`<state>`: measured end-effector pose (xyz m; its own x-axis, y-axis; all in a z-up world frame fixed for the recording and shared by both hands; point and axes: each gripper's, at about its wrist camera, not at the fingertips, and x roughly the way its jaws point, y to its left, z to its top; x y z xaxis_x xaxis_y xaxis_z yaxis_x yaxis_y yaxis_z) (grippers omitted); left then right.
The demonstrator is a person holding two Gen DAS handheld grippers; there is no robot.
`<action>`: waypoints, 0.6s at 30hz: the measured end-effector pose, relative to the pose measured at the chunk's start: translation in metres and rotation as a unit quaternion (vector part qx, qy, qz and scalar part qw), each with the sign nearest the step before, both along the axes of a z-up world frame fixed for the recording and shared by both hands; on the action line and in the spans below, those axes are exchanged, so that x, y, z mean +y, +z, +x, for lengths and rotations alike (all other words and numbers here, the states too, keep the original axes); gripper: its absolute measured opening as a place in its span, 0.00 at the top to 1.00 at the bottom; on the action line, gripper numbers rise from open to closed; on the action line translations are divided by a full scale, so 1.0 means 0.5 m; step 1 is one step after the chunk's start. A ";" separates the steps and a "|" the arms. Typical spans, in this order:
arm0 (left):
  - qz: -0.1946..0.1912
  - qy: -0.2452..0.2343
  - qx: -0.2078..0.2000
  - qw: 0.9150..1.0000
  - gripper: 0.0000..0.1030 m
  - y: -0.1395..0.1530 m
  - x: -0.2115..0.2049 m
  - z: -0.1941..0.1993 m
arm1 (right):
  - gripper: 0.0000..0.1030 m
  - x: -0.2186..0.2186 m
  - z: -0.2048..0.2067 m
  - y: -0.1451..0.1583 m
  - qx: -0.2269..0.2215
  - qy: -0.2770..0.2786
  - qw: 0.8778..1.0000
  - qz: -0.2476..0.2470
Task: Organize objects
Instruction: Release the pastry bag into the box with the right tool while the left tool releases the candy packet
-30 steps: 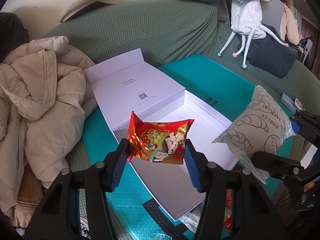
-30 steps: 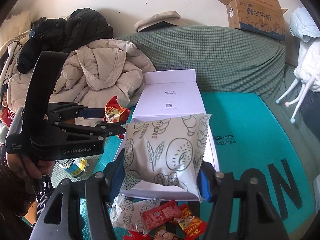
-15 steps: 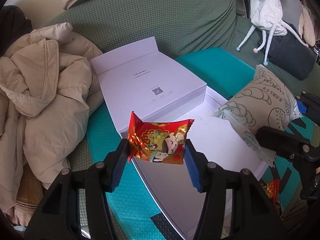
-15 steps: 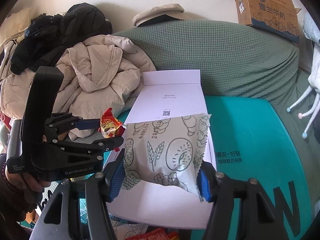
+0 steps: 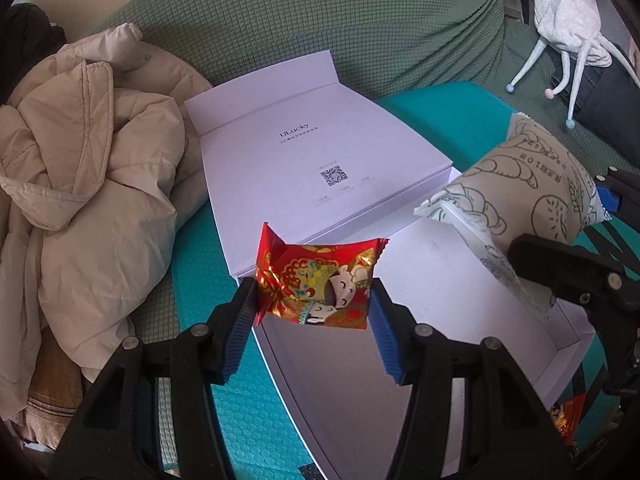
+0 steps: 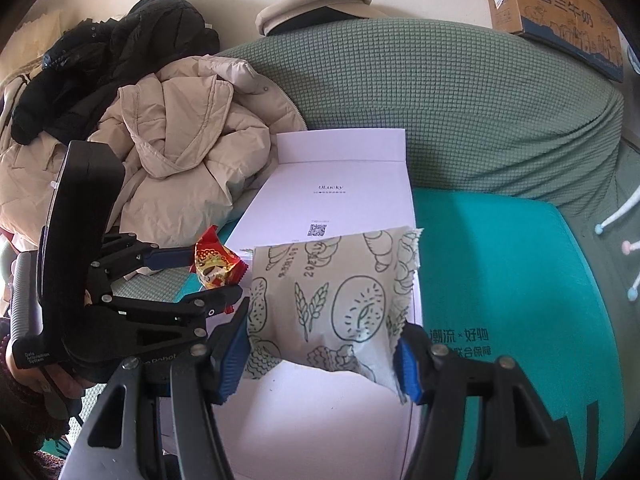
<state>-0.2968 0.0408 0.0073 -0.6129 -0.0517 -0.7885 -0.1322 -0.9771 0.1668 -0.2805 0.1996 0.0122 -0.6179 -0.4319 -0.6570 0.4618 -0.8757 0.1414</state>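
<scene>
My left gripper (image 5: 314, 306) is shut on a red and gold snack packet (image 5: 320, 280) and holds it above the near left edge of an open white box (image 5: 460, 280). It also shows in the right wrist view (image 6: 216, 266). My right gripper (image 6: 324, 344) is shut on a beige bread packet (image 6: 332, 300) with line drawings, held over the box tray (image 6: 320, 420). That packet shows at the right of the left wrist view (image 5: 520, 188). The box lid (image 5: 296, 160) lies flat behind the tray.
A beige puffer jacket (image 5: 80, 184) is piled left of the box on the green sofa (image 5: 320, 20). A teal mat (image 6: 500, 280) lies under the box. More red packets (image 5: 566, 420) lie at the near right. A cardboard carton (image 6: 560, 12) sits on the sofa back.
Both grippers have moved forward toward the box with their packets still held. The bread packet is now over the tray, and the red packet over its left edge.
</scene>
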 end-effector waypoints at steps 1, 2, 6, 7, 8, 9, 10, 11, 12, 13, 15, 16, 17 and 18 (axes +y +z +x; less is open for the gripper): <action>-0.002 0.001 -0.001 1.000 0.48 -0.005 0.001 -0.004 | 0.39 -0.001 -0.006 -0.004 -0.002 0.002 1.000 0.000; -0.003 0.002 -0.004 1.000 0.48 -0.010 0.001 -0.008 | 0.39 -0.003 -0.012 -0.008 -0.005 0.006 1.000 0.001; -0.006 0.006 -0.014 1.000 0.48 -0.031 0.006 -0.020 | 0.39 -0.008 -0.029 -0.029 -0.012 0.022 1.000 0.007; -0.008 0.005 -0.015 1.000 0.48 -0.036 0.008 -0.022 | 0.39 -0.009 -0.032 -0.034 -0.015 0.023 1.000 0.011; -0.012 0.005 -0.017 1.000 0.48 -0.041 0.010 -0.024 | 0.39 -0.009 -0.036 -0.040 -0.018 0.025 0.999 0.011; -0.013 0.005 -0.020 1.000 0.48 -0.046 0.012 -0.026 | 0.39 -0.008 -0.040 -0.047 -0.022 0.026 0.999 0.011; -0.010 0.006 -0.025 1.000 0.48 -0.050 0.013 -0.029 | 0.39 -0.008 -0.042 -0.053 -0.026 0.026 0.999 0.010; -0.006 0.007 -0.030 1.000 0.48 -0.053 0.013 -0.031 | 0.39 -0.006 -0.045 -0.059 -0.030 0.026 0.999 0.008; -0.004 0.008 -0.035 0.999 0.48 -0.057 0.013 -0.034 | 0.39 -0.004 -0.047 -0.065 -0.034 0.026 0.999 0.005; -0.004 0.008 -0.038 0.999 0.48 -0.061 0.015 -0.036 | 0.39 -0.004 -0.051 -0.070 -0.038 0.027 0.999 0.003; -0.011 0.006 -0.045 0.999 0.48 -0.070 0.020 -0.038 | 0.39 -0.002 -0.058 -0.082 -0.045 0.027 0.999 0.004; -0.012 0.005 -0.048 0.999 0.48 -0.074 0.021 -0.041 | 0.39 -0.002 -0.061 -0.087 -0.049 0.028 0.998 0.006; -0.012 0.005 -0.052 0.999 0.48 -0.078 0.022 -0.043 | 0.39 -0.003 -0.064 -0.092 -0.053 0.031 0.998 0.008; -0.010 0.005 -0.058 0.998 0.48 -0.082 0.022 -0.045 | 0.39 -0.003 -0.066 -0.097 -0.055 0.033 0.998 0.009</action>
